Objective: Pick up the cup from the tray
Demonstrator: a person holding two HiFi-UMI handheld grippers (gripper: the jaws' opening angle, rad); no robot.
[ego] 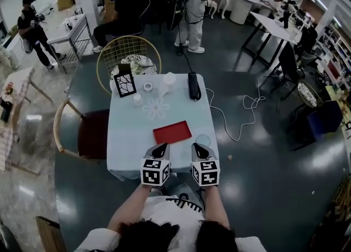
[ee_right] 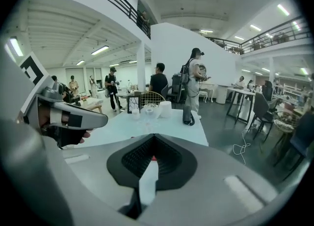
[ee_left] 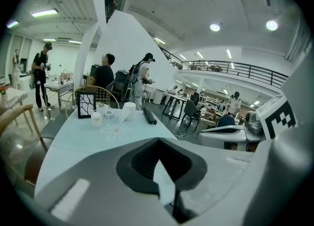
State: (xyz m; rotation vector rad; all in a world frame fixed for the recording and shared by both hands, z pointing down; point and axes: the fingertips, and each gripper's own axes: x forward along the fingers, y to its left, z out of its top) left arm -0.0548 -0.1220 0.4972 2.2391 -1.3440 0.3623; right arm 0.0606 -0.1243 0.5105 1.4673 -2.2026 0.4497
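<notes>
A flat red tray (ego: 171, 132) lies on the pale blue tablecloth (ego: 129, 136) near the table's front edge, with nothing showing on it. A clear round cup (ego: 203, 140) stands on the cloth just right of the tray. My left gripper (ego: 160, 149) hovers at the tray's near left corner, jaws shut and empty. My right gripper (ego: 201, 150) is beside it, just short of the cup, also shut and empty. In the right gripper view only a red sliver of the tray (ee_right: 153, 158) shows past the shut right gripper (ee_right: 152, 142). The left gripper (ee_left: 159, 144) hides both tray and cup in its own view.
At the table's far end stand a black picture frame (ego: 124, 84), a tape roll (ego: 148, 86), a small jar (ego: 137, 98), a white tumbler (ego: 169, 79), a black device (ego: 194, 85) and a flower-shaped mat (ego: 156, 107). Chairs (ego: 90, 134) flank the left side and far end. People stand beyond.
</notes>
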